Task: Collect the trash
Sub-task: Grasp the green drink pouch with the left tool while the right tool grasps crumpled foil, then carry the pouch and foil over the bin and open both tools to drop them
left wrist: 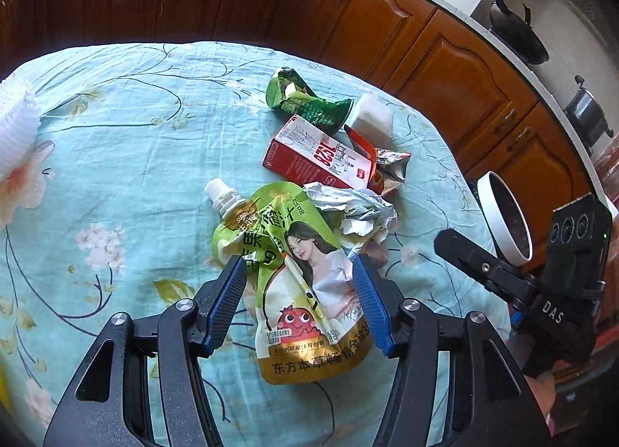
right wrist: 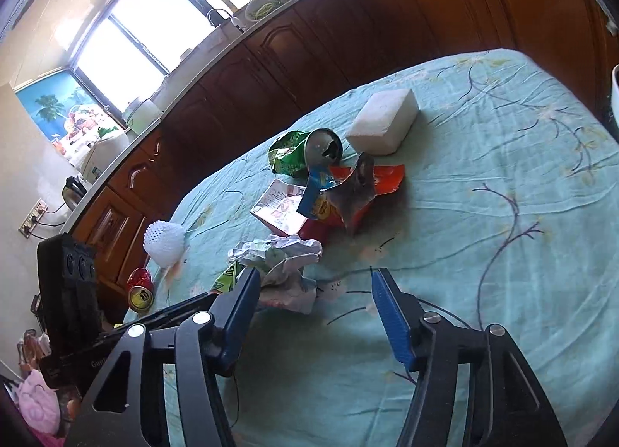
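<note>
Trash lies on a table with a teal floral cloth (left wrist: 127,161). My left gripper (left wrist: 298,265) is open, its blue pads on either side of a green juice pouch (left wrist: 294,273) with a white spout, lying flat. Beyond it are crumpled paper (left wrist: 356,211), a red-and-white milk carton (left wrist: 321,157), a crushed green can (left wrist: 305,99), a snack wrapper (left wrist: 390,168) and a white foam block (left wrist: 373,114). My right gripper (right wrist: 315,277) is open and empty above the cloth, just right of the crumpled paper (right wrist: 286,257). The can (right wrist: 309,151), wrapper (right wrist: 348,191) and foam block (right wrist: 383,120) lie further off.
A white mesh ball (right wrist: 164,244) and a red can (right wrist: 140,288) sit near the table's left edge. A white-rimmed bowl (left wrist: 503,215) stands at the right edge, behind the right gripper's body (left wrist: 541,280). Wooden kitchen cabinets (left wrist: 445,60) run behind the table.
</note>
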Demonstrator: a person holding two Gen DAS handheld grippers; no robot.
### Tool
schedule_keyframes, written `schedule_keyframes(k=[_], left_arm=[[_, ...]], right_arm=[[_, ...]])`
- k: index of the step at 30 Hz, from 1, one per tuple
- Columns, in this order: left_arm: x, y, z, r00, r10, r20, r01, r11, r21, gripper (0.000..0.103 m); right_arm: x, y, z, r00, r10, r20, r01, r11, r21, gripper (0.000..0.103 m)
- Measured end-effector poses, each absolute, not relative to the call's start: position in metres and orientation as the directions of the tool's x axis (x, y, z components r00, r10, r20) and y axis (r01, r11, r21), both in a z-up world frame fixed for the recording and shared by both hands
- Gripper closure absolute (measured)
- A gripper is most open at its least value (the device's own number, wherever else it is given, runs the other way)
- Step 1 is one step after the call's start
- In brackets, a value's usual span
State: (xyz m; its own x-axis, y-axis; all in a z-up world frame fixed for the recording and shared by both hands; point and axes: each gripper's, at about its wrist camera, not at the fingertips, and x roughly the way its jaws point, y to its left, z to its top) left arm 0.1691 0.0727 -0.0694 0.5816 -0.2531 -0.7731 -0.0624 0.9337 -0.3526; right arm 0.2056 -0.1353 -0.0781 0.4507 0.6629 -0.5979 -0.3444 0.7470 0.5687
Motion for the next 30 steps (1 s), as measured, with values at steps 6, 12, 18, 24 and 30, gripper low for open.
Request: schedule_keyframes(k=[6,12,18,24,30], left_arm=[[0.172,0.069,-0.079,0.567,-0.282,-0.774,-0.023,0.934,-0.356,0.070],[0.172,0.064,-0.079,0.576,-0.276,-0.769,0.017,0.945,-0.326,0.088],[0.170,0.057,-0.074,0.587,-0.287,-0.757,0.049,0.946,-0.320,0.098],[0.165,0.033,-0.057,0.613,-0.294,-0.733,0.123,0.952,-0.279,0.099],[0.169,0.003,-0.048,0.611,-0.323,-0.723,0.190,0.946,-0.262,0.100]], right_arm=[[0.217,-0.114,-0.095,0.389,0.709,-0.588,-0.350,0.704,0.618,0.066],[0.207,-0.116,-0.087,0.425,0.694,-0.582,-0.375,0.720,0.584,0.097],[0.189,-0.147,-0.071,0.503,0.651,-0.568,-0.363,0.756,0.545,0.098],[0.171,-0.195,-0.063,0.580,0.593,-0.558,-0.303,0.793,0.528,0.099],[0.159,-0.237,-0.061,0.635,0.541,-0.551,-0.233,0.814,0.532,0.099]])
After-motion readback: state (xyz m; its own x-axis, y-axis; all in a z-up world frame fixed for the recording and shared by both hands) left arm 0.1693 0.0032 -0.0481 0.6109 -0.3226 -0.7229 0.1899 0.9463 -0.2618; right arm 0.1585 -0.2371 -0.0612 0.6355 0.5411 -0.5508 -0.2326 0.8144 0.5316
